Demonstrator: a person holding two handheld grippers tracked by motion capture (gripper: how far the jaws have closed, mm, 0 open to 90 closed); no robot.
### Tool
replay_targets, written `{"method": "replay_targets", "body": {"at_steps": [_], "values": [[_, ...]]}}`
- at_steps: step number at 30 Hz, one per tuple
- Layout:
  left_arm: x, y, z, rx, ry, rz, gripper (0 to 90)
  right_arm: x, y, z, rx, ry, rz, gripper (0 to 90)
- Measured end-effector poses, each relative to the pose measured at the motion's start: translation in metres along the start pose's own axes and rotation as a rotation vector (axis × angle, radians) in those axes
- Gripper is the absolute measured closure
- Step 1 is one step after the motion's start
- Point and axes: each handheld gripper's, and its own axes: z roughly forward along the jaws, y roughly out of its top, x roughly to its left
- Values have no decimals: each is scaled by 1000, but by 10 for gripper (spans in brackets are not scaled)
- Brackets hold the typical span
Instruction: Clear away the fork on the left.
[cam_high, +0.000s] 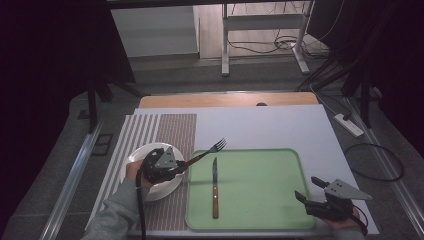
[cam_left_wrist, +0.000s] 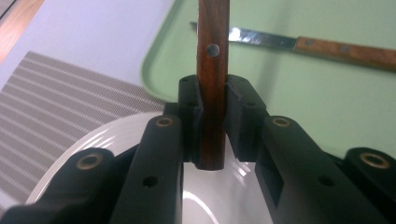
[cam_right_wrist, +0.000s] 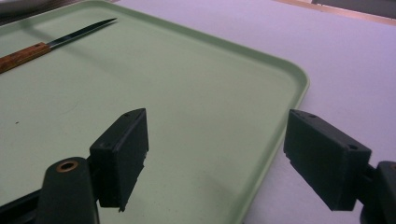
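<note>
Nearest me, at the right front corner of the table, the right gripper rests low with its jaws standing wide apart and nothing between them; in the right gripper view they frame the near corner of the green tray, one jaw over the tray and the other over the pale tabletop beyond its rim. Over on the left, the left gripper hangs above the white plate and its jaws are clamped on the fork. The left gripper view shows the pads pressing both sides of the dark brown wooden handle near its butt end, a metal rivet visible just above the grip. The fork juts out from the jaws over the tray's left rim, its metal tines in the air above the far left corner. A little farther in, a knife with a wooden handle lies flat on the tray, blade pointing away. The plate sits on a striped placemat.
</note>
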Motion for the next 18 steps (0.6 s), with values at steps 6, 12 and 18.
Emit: {"method": "replay_targets", "body": {"at_steps": [6, 12, 18], "values": [[-6, 5, 6, -9, -8, 7, 760, 1, 0, -1, -1, -2, -1, 220], [-10, 10, 5, -32, -9, -3, 760, -1, 0, -2, -3, -3, 4, 221], [-18, 15, 9, -40, -19, 6, 760, 0, 0, -2, -5, -3, -1, 220]]}}
